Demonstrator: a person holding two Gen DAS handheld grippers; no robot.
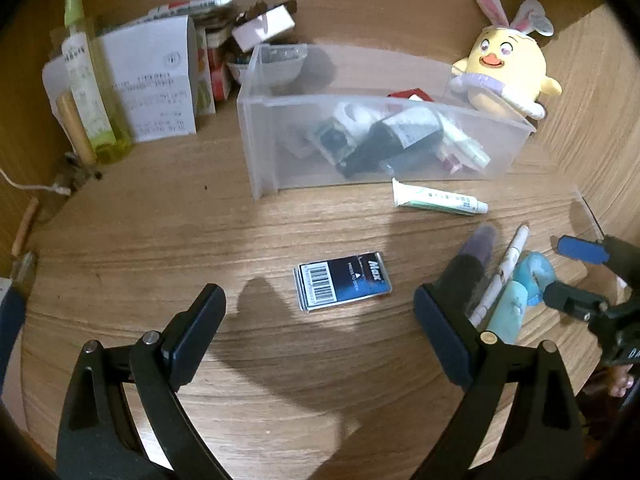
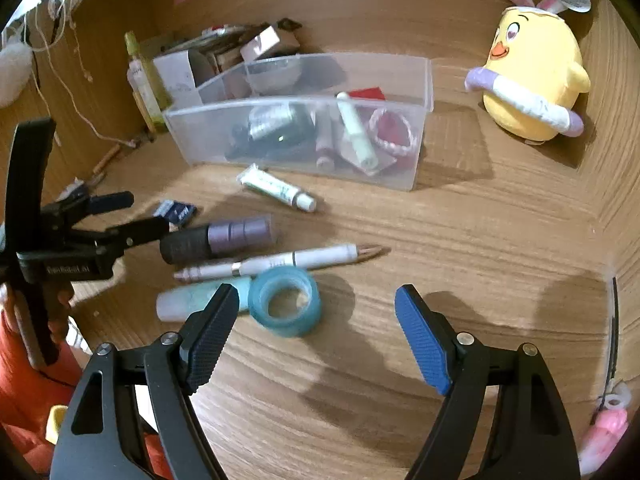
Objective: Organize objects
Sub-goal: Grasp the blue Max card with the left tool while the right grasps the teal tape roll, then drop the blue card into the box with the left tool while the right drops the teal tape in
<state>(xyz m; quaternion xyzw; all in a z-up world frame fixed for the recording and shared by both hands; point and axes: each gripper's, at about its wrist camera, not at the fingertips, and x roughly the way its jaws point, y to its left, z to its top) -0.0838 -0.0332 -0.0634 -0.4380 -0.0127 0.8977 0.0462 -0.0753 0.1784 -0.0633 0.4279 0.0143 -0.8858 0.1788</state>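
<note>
Both empty and wide: left gripper (image 1: 320, 316) over flat blue barcoded packet (image 1: 343, 281), right gripper (image 2: 316, 316) by teal tape roll (image 2: 285, 303); likely to skid thin packet.

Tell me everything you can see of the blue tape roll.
The tape roll is a translucent blue-green ring with a hollow core, plastic-looking and glossy. It lies tilted on the wooden table, its opening facing up toward the camera. It sits beside a pale blue tube and seems to touch it; a white pen lies just behind. Neither gripper holds it; the right gripper is open nearby.
</note>
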